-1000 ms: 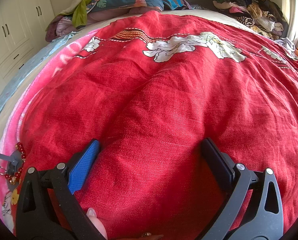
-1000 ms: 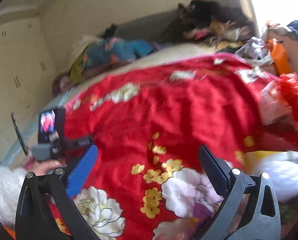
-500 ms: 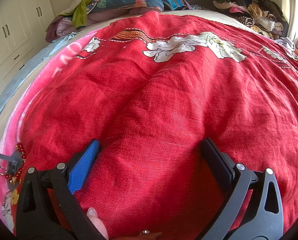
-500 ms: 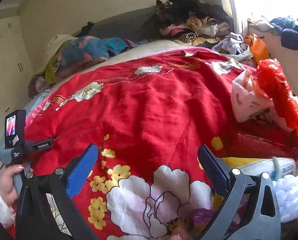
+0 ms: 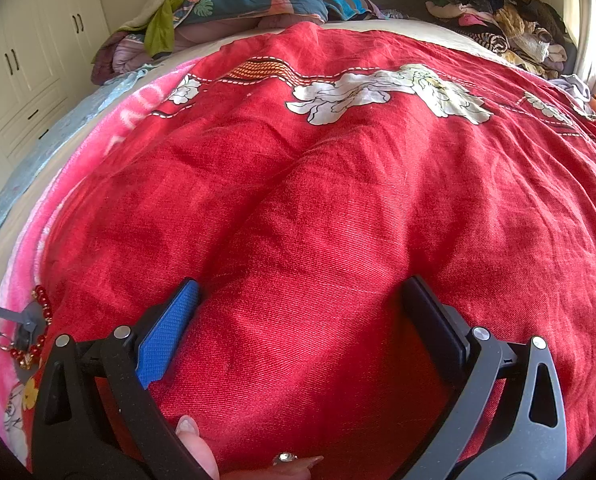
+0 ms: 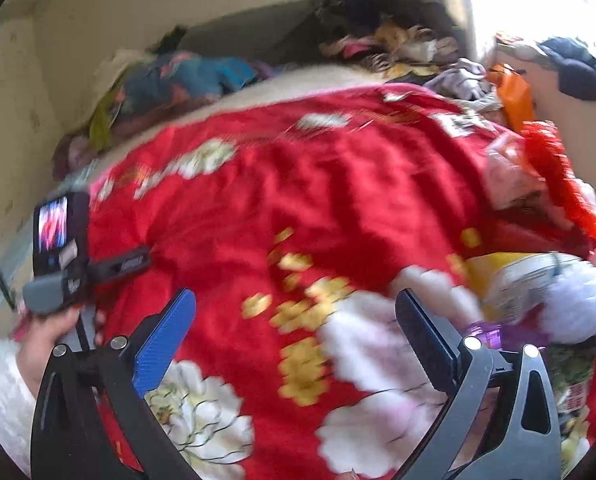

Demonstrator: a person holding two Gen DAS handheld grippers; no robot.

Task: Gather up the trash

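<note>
red floral bedspread (image 5: 338, 220), white cupboards (image 5: 30, 60), piled clothes (image 5: 510, 24)

The whole right wrist view is smeared by motion, so the litter heaped at the right edge of the bed (image 6: 258, 216), a pale bag (image 6: 510, 176), red tinsel (image 6: 566, 184) and a yellowish packet (image 6: 514, 276), cannot be identified surely, and the frame's right edge cuts the pile off.

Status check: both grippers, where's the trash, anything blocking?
Left gripper open, empty, low over red bedspread. Right gripper open, empty; view blurred. Wrappers and bags piled at bed's right edge, ungrasped. Nothing visibly blocking.
</note>
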